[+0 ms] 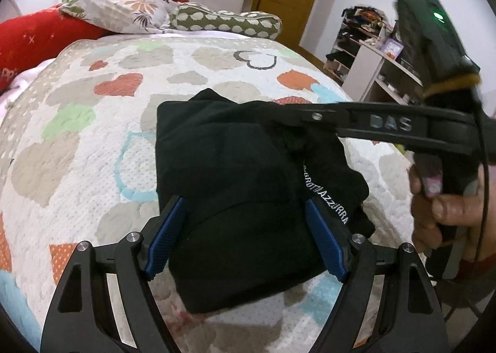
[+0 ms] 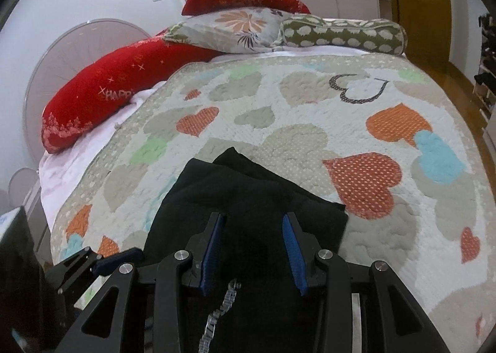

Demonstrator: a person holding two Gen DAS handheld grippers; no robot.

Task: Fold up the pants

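1. We find the left gripper (image 1: 245,235) with its blue pads (image 1: 167,235) standing well apart above the black pants (image 1: 235,173); the cloth shows between the jaws, but neither pad presses on it.
2. We find the right gripper (image 2: 252,247) with its jaws parted to a moderate gap. Black fabric lies under and between them, and the pads (image 2: 293,250) do not close on it. In the left wrist view the same tool (image 1: 313,118) reaches in from 3 o'clock, its tip over the far right part of the garment, gripped by a hand (image 1: 440,207) at 4 o'clock.
3. The pants (image 2: 248,198) lie as a compact folded bundle at the near middle of the quilt (image 1: 93,136). White lettering (image 1: 325,194) runs along the right fold.
4. The quilt carries a heart pattern and covers the bed.
5. At 12 o'clock, at the bed's far end, we note red cushions (image 2: 93,98), a floral pillow (image 2: 229,30) and a green spotted bolster (image 2: 344,33).
6. A shelf unit (image 1: 365,52) stands at 2 o'clock beside the bed.
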